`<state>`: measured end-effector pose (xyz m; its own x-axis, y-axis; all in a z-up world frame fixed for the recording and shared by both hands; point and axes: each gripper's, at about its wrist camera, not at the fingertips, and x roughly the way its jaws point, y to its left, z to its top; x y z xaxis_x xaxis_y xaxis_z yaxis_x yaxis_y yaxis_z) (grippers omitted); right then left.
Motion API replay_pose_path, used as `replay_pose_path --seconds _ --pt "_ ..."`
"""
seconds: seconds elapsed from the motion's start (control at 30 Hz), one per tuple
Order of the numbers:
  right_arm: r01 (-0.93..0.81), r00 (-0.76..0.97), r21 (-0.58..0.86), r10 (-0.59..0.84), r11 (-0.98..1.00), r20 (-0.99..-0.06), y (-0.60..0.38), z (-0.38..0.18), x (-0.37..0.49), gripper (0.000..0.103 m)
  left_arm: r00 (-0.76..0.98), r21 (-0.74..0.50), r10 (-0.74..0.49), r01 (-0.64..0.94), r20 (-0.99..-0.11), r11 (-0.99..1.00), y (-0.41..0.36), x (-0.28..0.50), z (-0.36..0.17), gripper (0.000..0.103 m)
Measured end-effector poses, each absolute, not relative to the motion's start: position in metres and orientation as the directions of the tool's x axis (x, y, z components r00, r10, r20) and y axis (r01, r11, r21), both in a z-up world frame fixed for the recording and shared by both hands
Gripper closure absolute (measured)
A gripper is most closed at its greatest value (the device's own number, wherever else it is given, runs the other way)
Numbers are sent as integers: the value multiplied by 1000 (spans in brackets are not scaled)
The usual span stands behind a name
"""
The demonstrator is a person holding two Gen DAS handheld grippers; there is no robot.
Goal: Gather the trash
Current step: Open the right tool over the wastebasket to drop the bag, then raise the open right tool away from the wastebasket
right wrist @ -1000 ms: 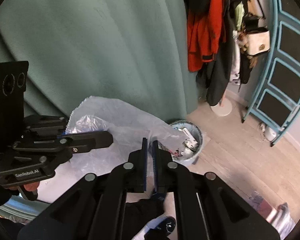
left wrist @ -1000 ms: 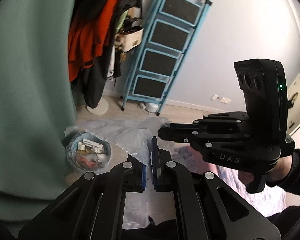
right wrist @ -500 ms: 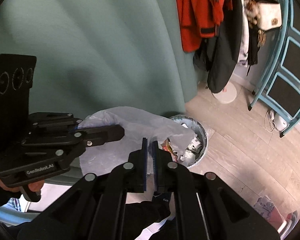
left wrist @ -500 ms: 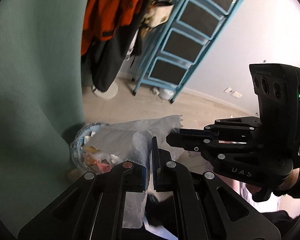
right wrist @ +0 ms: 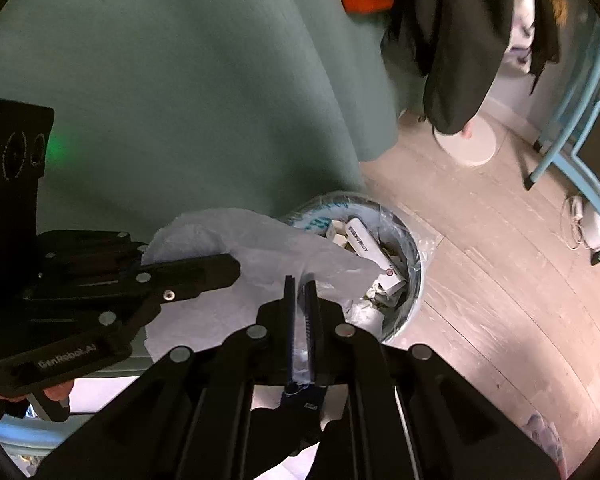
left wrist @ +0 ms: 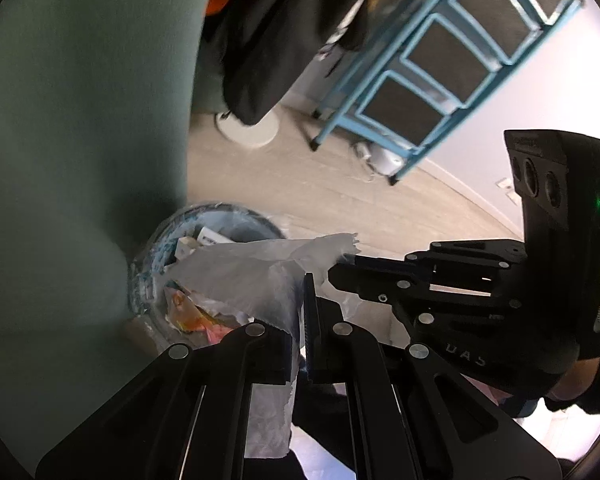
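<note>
Translucent plastic bag (left wrist: 256,268) stretched between both tools, held above a round trash bin (right wrist: 414,264) on pale wood floor (right wrist: 500,280). Left gripper (left wrist: 298,316) nearly closed, blue pads pinching one edge of bag film; loose sheet hanging down past left finger. Right gripper (right wrist: 300,300) likewise closed to a narrow slit, thin film caught between pads. From right wrist view, left gripper (right wrist: 220,270) seen side-on at left, fingers pressed together on far rim of bag (right wrist: 260,248). From left wrist view, right gripper (left wrist: 340,270) side-on at right, tips closed on torn corner of bag. Bin lined with clear plastic, blue-patterned rim, standing against foot of green curtain (right wrist: 180,80). Bin (left wrist: 220,216) full: white tube (right wrist: 366,242), cartons, crumpled orange and pink wrappers (left wrist: 188,312). Bag mouth partly overlapping near edge of bin in both views. Dark coats (right wrist: 460,40) on white-footed stand beyond; blue step ladder (left wrist: 440,60) leaning at wall, small white device (left wrist: 384,160) with cord at its base.
</note>
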<state>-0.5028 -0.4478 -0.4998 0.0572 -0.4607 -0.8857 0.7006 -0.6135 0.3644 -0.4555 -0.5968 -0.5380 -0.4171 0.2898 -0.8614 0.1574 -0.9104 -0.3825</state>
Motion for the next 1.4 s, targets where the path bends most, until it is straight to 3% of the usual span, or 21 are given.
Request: replay_pose_path --seconds 0.27,0.5,0.53,0.57,0.63,0.7,0.73,0.77,0.8,0.83,1.17,1.4 --pt "737 123 367 -422 -567 -898 -466 -587 -529 96 -375 -381 266 275 -888 -883 -623 -480 -640 100" --pt "798 106 308 -382 -519 -918 -481 -616 -535 96 -338 -330 220 318 -915 -889 -634 -495 -681 99" --pt "810 90 286 -373 -513 -923 -482 -617 -535 96 -327 -316 207 328 -922 -890 -634 -495 -687 94" --pt "817 84 271 -360 -509 -929 -483 -619 -535 93 -317 -302 194 337 -928 -892 -633 -494 -691 82" --pt "826 67 246 -345 -507 -936 -484 -619 -535 62 -301 -259 149 369 -942 -893 -633 -492 -695 59" --pt "833 54 235 -348 -501 -936 -482 -623 -538 48 -294 -228 110 404 -950 -886 -638 -488 -696 43" --pt "835 52 234 -353 -498 -934 -479 -619 -540 36 -287 -215 92 435 -953 -875 -643 -484 -695 30" --pt "836 49 233 -355 -497 -934 -478 -624 -542 28 -288 -224 96 453 -953 -863 -646 -481 -694 22" --pt "838 45 229 -356 -495 -933 -477 -624 -544 13 -290 -241 109 470 -951 -849 -650 -478 -693 20" --pt "845 36 219 -357 -488 -934 -474 -620 -545 9 -293 -244 110 474 -950 -846 -651 -475 -689 18" --pt "855 -3 192 -375 -482 -927 -456 -580 -546 7 -318 -191 53 420 -947 -887 -629 -468 -646 7" --pt "865 -64 145 -392 -481 -918 -445 -514 -544 7 -350 -177 20 424 -937 -888 -615 -467 -588 6"
